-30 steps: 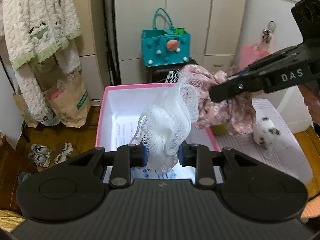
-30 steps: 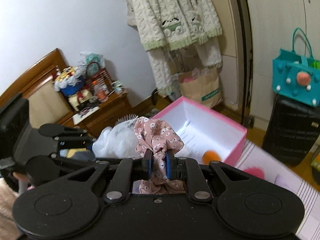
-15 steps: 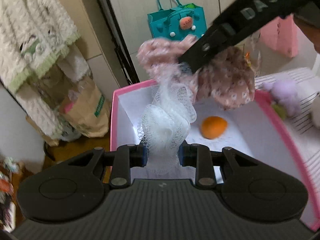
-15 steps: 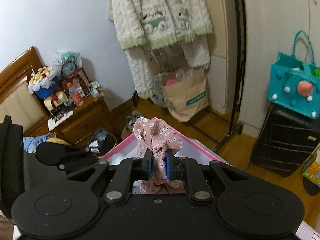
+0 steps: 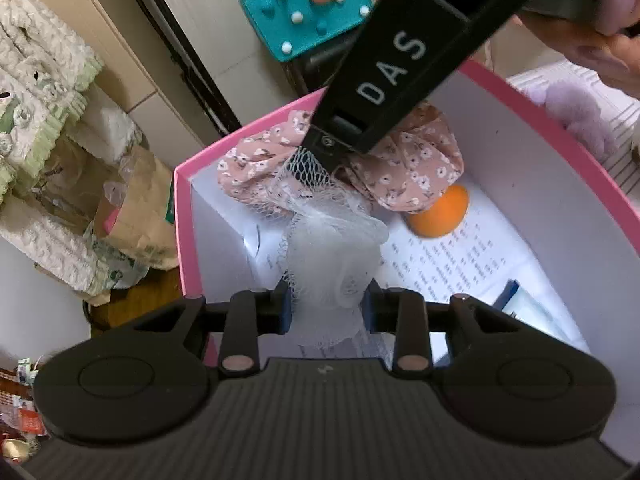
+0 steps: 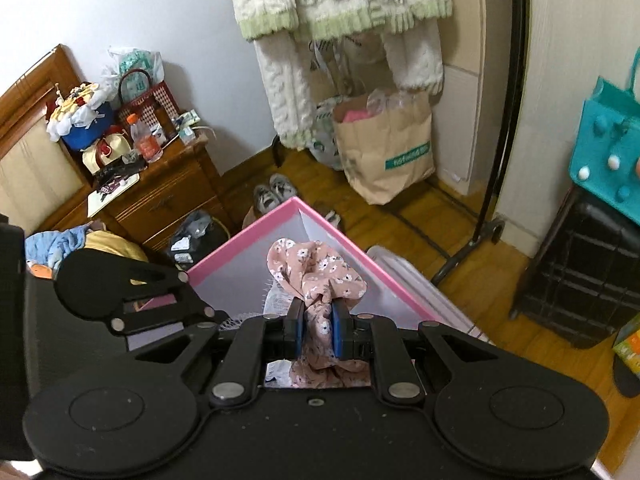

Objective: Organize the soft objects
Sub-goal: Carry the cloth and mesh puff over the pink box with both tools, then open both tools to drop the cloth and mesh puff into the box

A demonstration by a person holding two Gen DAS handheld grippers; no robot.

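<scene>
My left gripper [image 5: 325,308] is shut on a white mesh bath pouf [image 5: 334,254] and holds it over the near end of the pink box [image 5: 182,216]. My right gripper [image 6: 317,326] is shut on a pink floral scrunchie [image 6: 316,270] and holds it inside the far part of the box [image 6: 256,236]. In the left wrist view the scrunchie [image 5: 404,168] hangs under the right gripper's black body [image 5: 400,60], above an orange ball [image 5: 440,212] on the box floor.
A printed paper sheet [image 5: 440,256] lines the box floor. A lilac plush [image 5: 572,108] lies on the striped mat right of the box. A brown paper bag [image 6: 384,148], shoes [image 6: 274,194], a teal tote [image 5: 308,4] and a black case [image 6: 576,264] stand around.
Both grippers have moved forward and down into the box with their loads. The scrunchie now hangs lower, close over the orange ball. Both stay shut.
</scene>
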